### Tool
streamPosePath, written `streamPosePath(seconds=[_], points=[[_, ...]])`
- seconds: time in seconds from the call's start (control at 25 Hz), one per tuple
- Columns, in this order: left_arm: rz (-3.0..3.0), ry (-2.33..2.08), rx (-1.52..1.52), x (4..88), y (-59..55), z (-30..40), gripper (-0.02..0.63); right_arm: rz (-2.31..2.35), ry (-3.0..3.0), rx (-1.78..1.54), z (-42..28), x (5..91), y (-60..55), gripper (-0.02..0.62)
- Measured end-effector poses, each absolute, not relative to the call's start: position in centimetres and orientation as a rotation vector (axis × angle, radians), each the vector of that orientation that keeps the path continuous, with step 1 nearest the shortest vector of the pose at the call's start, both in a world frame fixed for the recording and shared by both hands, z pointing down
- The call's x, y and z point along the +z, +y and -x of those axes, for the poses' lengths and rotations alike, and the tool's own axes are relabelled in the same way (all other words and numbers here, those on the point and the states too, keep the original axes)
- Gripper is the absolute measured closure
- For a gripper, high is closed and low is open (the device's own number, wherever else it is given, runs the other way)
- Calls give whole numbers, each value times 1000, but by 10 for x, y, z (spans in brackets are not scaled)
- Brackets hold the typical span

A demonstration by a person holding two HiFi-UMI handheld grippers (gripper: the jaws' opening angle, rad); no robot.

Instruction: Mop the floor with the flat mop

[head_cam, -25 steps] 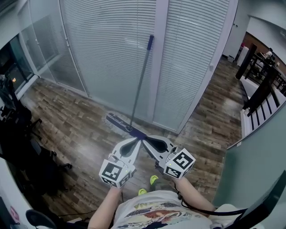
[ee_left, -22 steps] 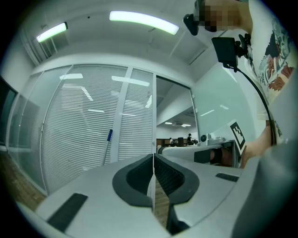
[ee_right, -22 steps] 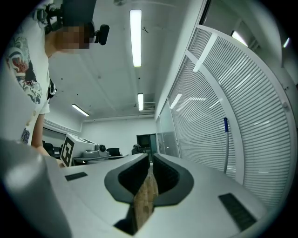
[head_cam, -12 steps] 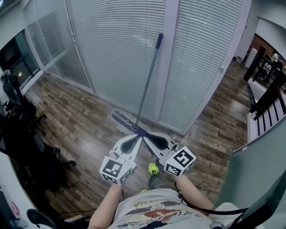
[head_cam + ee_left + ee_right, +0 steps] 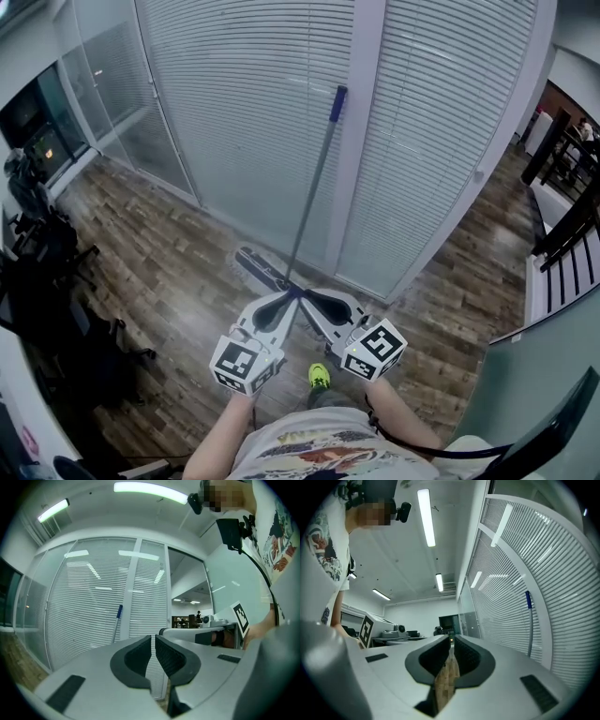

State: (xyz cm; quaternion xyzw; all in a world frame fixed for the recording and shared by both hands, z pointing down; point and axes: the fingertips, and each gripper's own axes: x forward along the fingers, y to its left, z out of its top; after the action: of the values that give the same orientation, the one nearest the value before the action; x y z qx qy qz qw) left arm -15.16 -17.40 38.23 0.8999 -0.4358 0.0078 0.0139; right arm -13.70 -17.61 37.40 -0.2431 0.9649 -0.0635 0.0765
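The flat mop leans on the blinds ahead: its grey handle (image 5: 309, 197) has a blue top, and its flat head (image 5: 255, 267) lies on the wood floor at the foot of the wall. My left gripper (image 5: 289, 294) and right gripper (image 5: 306, 296) are held side by side in front of me, tips nearly meeting over the handle's lower end as seen from the head. Both are shut with nothing between the jaws. The mop handle (image 5: 116, 627) stands left of the jaws in the left gripper view. In the right gripper view the mop handle (image 5: 530, 625) stands to the right.
A glass wall with white blinds (image 5: 225, 112) fills the front. Black chairs and gear (image 5: 42, 281) crowd the left. A dark railing (image 5: 572, 220) and a grey partition (image 5: 534, 366) stand at the right. A green shoe (image 5: 320, 376) shows below the grippers.
The wall and the mop have come nearer as the person stepped forward with both grippers. The mop itself has not moved. Both grippers stayed shut.
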Motion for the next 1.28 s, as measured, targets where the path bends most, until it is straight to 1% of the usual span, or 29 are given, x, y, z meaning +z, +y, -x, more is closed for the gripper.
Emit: streamPosePath(seconds=[0.32,0.76,1.08,1.28], points=[[-2765,-1365,68,397,-261,126,591,707,2907,-252,113,388,-265,555],[-2759,-1391,147,406,-368,110,589,651,2952,-283,98,398,-373,555],[-2747,-1384,132,414,-399,120,589,674,2953,-308,108,406,-404,555],[-2756,-1342,153,421,-439,136,589,729,2940,-335,123,414,-444,555]])
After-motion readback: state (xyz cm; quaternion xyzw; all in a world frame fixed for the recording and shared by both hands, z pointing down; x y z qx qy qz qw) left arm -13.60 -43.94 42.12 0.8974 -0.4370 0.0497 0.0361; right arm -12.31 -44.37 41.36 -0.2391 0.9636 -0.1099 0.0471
